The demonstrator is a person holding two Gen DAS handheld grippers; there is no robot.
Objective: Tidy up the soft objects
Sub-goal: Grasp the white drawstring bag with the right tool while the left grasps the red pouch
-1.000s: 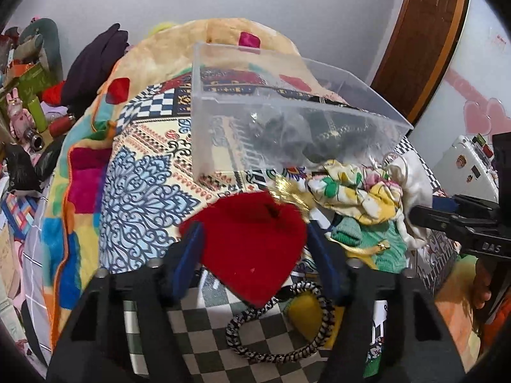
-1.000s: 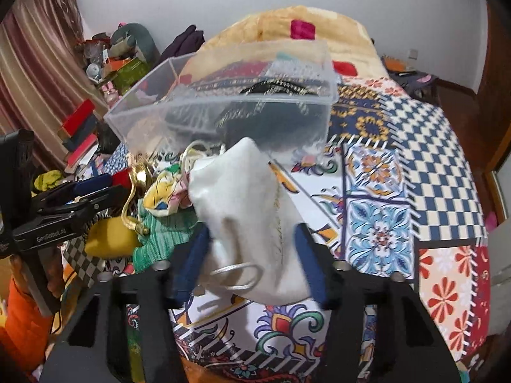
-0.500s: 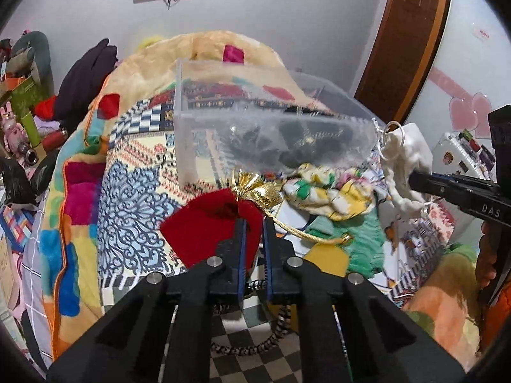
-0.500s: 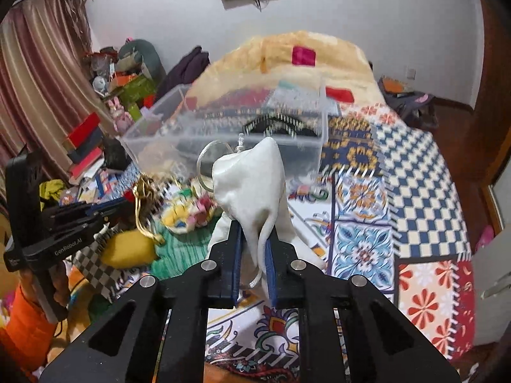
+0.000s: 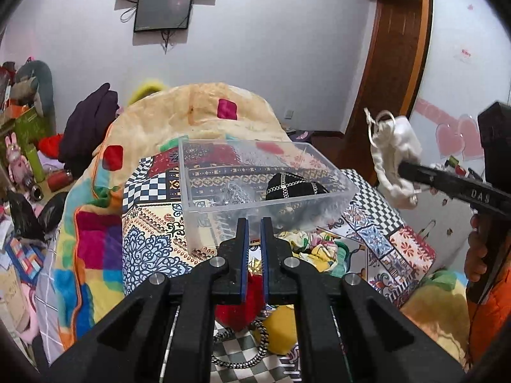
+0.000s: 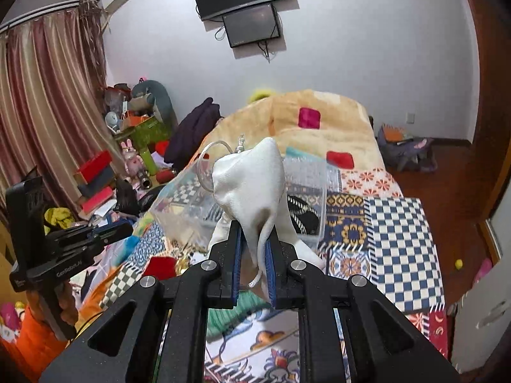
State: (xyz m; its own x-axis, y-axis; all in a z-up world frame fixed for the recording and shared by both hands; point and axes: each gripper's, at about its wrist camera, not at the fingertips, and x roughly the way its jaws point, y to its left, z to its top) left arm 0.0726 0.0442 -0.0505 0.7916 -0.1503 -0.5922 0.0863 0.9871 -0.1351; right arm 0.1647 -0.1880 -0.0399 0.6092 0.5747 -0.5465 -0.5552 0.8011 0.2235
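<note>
Right wrist view: the right gripper is clamped on the gathered lower part of a white drawstring pouch, which now stands raised above the bed where a second ago it lay flat between spread fingers. From the left wrist view the same pouch hangs in the air to the right of the clear plastic bin, off its far corner and not yet over the opening. The left gripper has its jaws drawn nearly together; a second ago they straddled the red pouch, which now shows below and behind the fingers with its gold tie, and whether cloth is pinched between the pads cannot be told from either view. Beyond the grippers, a black pouch with silver trim already lies inside the bin, while a floral cloth, a yellow item and a black-and-white cord loop remain on the patterned bedspread in front of it. Both lifts suggest two pieces are heading for the bin together, with the loose pile still to be cleared.
</note>
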